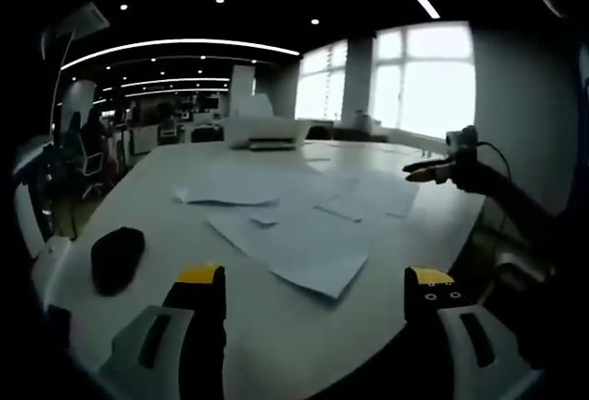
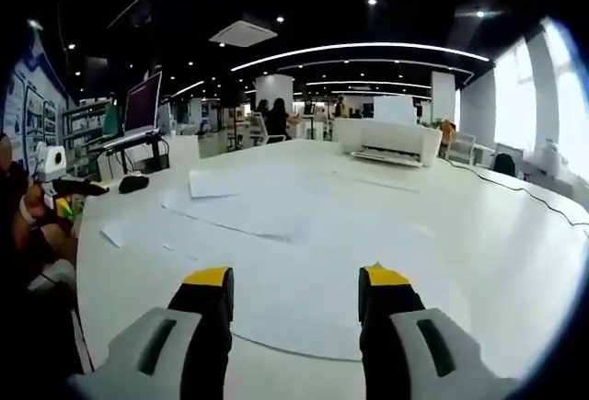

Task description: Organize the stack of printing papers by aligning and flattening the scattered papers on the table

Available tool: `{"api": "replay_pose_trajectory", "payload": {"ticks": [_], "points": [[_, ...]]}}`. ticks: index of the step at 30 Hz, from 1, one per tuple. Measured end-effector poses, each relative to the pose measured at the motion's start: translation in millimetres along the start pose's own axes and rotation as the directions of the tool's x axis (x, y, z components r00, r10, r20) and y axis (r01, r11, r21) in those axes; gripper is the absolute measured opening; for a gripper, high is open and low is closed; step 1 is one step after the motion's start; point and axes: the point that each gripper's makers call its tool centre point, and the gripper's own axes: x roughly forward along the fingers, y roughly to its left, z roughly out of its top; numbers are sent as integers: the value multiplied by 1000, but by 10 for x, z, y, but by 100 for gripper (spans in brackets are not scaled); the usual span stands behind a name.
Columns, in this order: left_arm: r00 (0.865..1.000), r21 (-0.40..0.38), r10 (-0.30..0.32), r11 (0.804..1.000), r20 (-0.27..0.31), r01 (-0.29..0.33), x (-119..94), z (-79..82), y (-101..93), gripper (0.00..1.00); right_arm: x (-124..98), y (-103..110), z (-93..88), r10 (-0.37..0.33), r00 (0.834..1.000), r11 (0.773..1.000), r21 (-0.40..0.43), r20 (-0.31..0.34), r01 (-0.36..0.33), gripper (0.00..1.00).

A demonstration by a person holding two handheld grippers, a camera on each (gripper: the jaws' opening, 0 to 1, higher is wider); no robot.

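Both claws, left gripper and right gripper, are spread wide and holding nothing, hovering above loose papers scattered on the white table.

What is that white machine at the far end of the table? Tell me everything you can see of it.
The white machine looks like a desktop printer: a low, boxy body of white plastic, with a darker slot and tray along its front. It stands upright at the far end of the white table, beyond the scattered papers, which lie apart from it. A dark cable trails from its side over the tabletop. In the left gripper view it shows small and blurred. Nothing grips it.
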Motion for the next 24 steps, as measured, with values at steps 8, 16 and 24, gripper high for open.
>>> {"api": "replay_pose_trajectory", "payload": {"ticks": [8,16,24], "points": [[1000,-2,4,1000,-1,-4,-11,-13,19,82,48,10,15,14,1000,1000,-11,-4,-14,51],[1000,0,2,1000,4,-2,-18,7,13,82,134,30,51,24,1000,1000,-4,4,-24,52],[1000,-2,7,1000,3,-7,-35,0,39,82,154,-1,60,16,1000,1000,16,11,-16,51]]}}
